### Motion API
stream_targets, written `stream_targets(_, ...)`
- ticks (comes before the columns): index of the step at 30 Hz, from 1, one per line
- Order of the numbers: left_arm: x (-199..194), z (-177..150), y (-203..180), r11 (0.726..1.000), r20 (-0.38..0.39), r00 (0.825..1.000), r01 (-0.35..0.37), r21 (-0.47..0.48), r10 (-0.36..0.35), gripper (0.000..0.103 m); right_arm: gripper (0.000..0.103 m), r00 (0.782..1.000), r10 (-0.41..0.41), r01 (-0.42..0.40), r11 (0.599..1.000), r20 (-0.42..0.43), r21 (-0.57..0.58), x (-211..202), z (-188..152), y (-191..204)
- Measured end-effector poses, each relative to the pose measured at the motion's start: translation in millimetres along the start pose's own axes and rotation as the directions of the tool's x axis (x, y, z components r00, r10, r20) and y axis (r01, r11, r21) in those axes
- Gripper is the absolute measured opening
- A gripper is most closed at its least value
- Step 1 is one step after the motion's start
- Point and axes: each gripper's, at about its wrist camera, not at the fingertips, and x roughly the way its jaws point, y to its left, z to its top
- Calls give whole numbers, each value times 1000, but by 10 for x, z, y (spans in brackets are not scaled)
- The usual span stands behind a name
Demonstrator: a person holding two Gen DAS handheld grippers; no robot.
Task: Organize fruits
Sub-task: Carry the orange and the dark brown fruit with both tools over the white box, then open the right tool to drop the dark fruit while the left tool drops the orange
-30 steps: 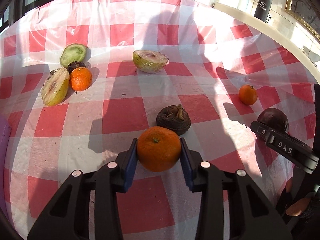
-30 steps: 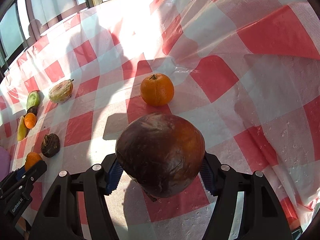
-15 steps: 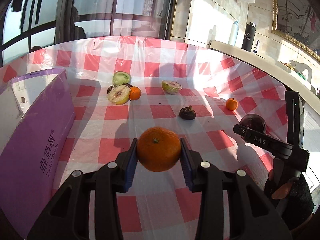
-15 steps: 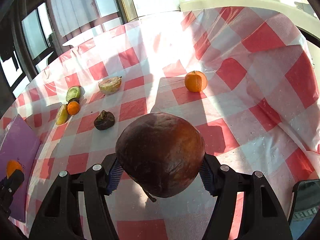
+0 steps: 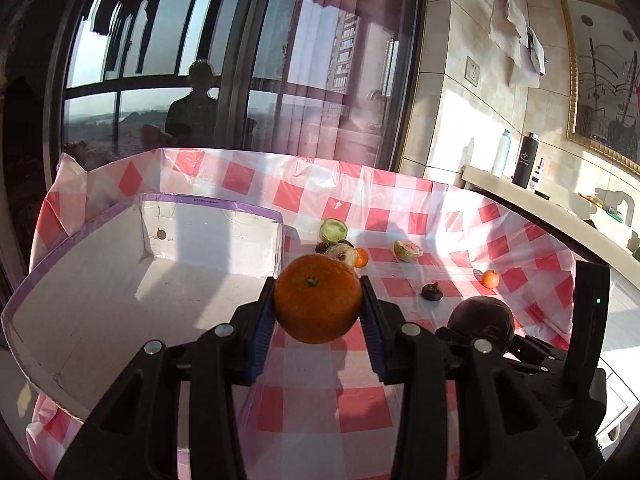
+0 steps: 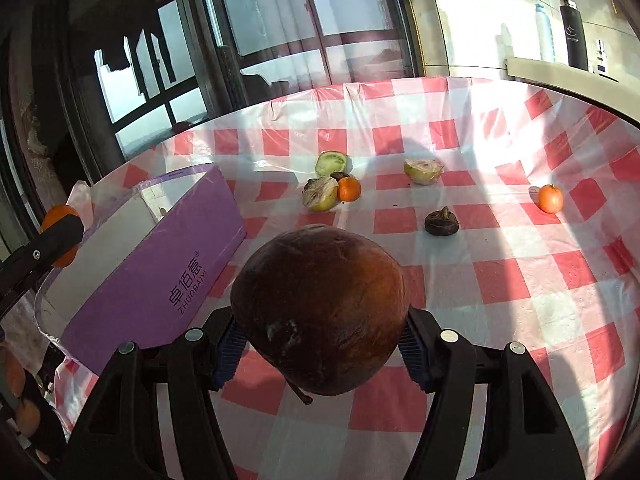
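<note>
My left gripper [image 5: 318, 308] is shut on an orange [image 5: 318, 298] and holds it in the air by the right wall of the open purple box [image 5: 100, 280]. My right gripper [image 6: 320, 320] is shut on a large dark brown round fruit [image 6: 320, 308], raised above the checked cloth to the right of the box [image 6: 160, 264]. The same dark fruit shows in the left wrist view [image 5: 480, 314]. On the cloth lie a small orange [image 6: 551, 199], a dark shrivelled fruit [image 6: 441, 222], a cut half [image 6: 423, 171] and a cluster of cut halves with an orange [image 6: 349, 189].
The red-and-white checked cloth [image 6: 500, 280] covers the table and rises at its edges. A ledge at the right holds a black flask [image 5: 525, 160] and a white bottle [image 5: 502, 152]. Windows stand behind the table.
Both grippers have risen and drawn back from the cloth with their fruits. The left one has swung left, so the box's white inside now shows beside the orange.
</note>
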Motion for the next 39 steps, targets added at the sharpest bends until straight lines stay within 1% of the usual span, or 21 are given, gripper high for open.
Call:
stream_targets(4,-107,116,419,996,28,996,-80,-33,81,40,64,998,69,-68,995,10,-67,41,146,475)
stream_targets(9,-117,117,967,975,20,980,-194,-106,197,40,64,990,142,-137,978,23,-155,145,268,1074)
stream_targets(13,-53,66,1307,949,-11,959,-281,-142,282,40,64,983,185,-178,958,14,-224,278,314,1472)
stream_targets(17,84,-24,1566,932,-82,945,-327,-158,318,40,64,982,187,-183,938,-17,-293,453,314,1764)
stream_targets(18,131,-54,1622,931,-107,941,-333,-150,320,40,64,985,169,-170,929,-32,-330,490,291,1837)
stream_targets(20,284,-91,1681,935,-163,936,-333,-120,312,40,64,989,113,-142,908,-96,-393,647,252,1956)
stream_targets(22,472,-106,1682,935,-220,919,-348,-69,326,40,64,980,94,-162,889,-176,-428,831,213,2015)
stream_targets(23,555,-106,1689,936,-256,910,-348,-42,327,40,65,976,58,-153,870,-211,-469,925,196,2072)
stream_targets(24,635,-115,1689,943,-300,902,-333,-24,311,40,65,978,-13,-104,835,-208,-540,995,179,2165)
stream_targets(25,694,-108,1702,951,-337,897,-309,-19,285,40,65,973,-53,-90,810,-225,-580,1063,178,2222)
stream_targets(26,745,-104,1702,957,-370,891,-289,-13,264,40,65,965,-84,-88,788,-247,-609,1123,188,2263)
stream_targets(28,812,-106,1674,964,-423,871,-265,26,251,40,65,947,-146,-85,744,-285,-662,1207,183,2321)
stream_targets(29,834,-106,1665,965,-441,863,-258,41,249,40,65,936,-157,-105,729,-314,-676,1252,173,2339)
stream_targets(30,851,-108,1654,967,-459,854,-251,51,246,40,65,919,-149,-149,726,-366,-671,1310,148,2338)
stream_targets(31,882,-119,1649,967,-479,842,-247,65,247,41,64,896,-149,-192,719,-418,-668,1370,88,2336)
stream_targets(32,912,-140,1642,965,-502,825,-246,89,257,41,64,889,-167,-201,693,-425,-692,1365,31,2360)
stream_targets(33,925,-135,1649,963,-514,816,-249,99,264,41,64,887,-174,-200,688,-427,-698,1359,24,2374)
stream_targets(36,983,-152,1685,968,-565,787,-224,111,247,41,64,876,-207,-194,676,-436,-711,1368,-14,2378)
stream_targets(37,1012,-171,1700,967,-580,775,-224,121,252,44,64,871,-221,-194,667,-439,-720,1370,-31,2377)
stream_targets(38,1038,-211,1717,963,-595,758,-233,136,267,56,64,867,-231,-193,661,-442,-725,1367,-38,2376)
stream_targets(39,1030,-200,1718,966,-593,764,-223,128,255,58,66,864,-229,-201,660,-449,-724,1367,-43,2379)
